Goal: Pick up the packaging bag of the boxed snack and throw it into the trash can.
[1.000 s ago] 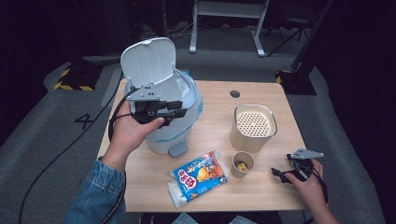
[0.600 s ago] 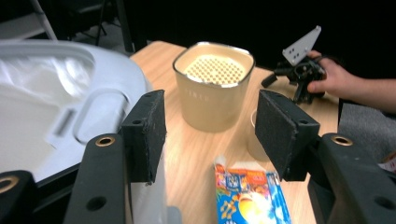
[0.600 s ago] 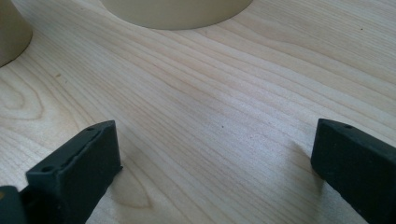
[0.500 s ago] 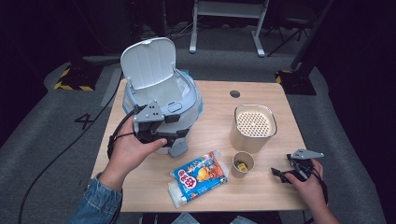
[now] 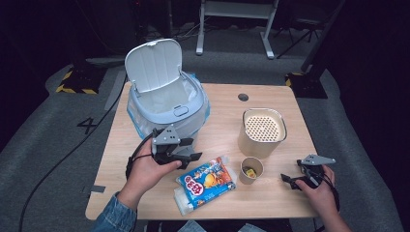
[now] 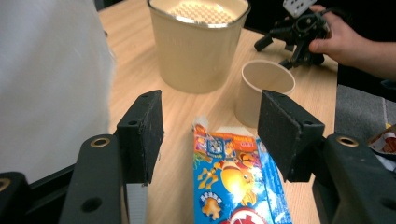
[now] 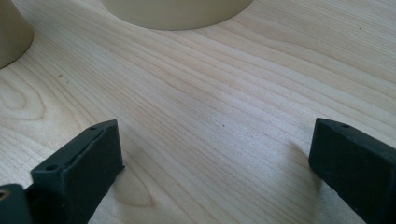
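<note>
Left gripper [image 5: 189,155] nearer, jaws just opened wider, nothing clasped; glossy blue-and-orange snack packet [image 6: 233,179] below and ahead, long axis along the reach. Right gripper [image 5: 293,179] parted, empty.

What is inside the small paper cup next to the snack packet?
In the high view, the small paper cup holds a small yellowish item at its bottom; what it is I cannot tell. In the left gripper view the cup's wall hides its inside.

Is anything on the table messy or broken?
Nothing looks spilled or broken. The snack packet lies flat and slanted near the front edge of the table, the bin stands with its lid up, and the small cup stands upright.
</note>
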A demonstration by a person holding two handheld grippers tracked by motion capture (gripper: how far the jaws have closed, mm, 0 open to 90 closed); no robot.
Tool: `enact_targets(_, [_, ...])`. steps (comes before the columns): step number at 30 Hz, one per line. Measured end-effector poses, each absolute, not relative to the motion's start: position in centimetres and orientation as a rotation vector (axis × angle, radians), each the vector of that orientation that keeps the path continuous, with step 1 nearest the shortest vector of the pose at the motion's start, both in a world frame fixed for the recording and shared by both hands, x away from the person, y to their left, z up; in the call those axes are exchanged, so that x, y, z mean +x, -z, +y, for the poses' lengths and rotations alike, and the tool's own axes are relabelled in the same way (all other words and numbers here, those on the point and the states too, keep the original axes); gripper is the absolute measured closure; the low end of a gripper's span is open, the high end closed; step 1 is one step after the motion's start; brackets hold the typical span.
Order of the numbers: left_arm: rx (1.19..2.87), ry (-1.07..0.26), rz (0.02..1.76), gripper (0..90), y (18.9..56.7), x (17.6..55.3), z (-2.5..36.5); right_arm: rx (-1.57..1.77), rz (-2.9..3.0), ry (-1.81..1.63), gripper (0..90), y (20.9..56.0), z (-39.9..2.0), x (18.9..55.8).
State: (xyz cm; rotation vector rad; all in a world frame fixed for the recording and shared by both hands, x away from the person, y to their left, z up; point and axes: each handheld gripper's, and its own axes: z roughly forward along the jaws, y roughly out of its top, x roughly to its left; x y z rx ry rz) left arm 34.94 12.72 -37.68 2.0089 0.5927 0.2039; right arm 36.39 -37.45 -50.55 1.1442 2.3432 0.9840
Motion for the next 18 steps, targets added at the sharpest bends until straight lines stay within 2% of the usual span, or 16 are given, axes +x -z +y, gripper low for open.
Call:
enact_targets(8, [2.063,-0.133,0.632,41.1,42.2,35.2,11.2,1.145,2.343,-0.984,3.0,50.6,-37.4,36.4])
enact_targets(18, [2.186,-0.073,0.673,40.2,45.8,35.8,10.0,1.145,2.343,-0.984,3.0,50.5,-37.4,36.4])
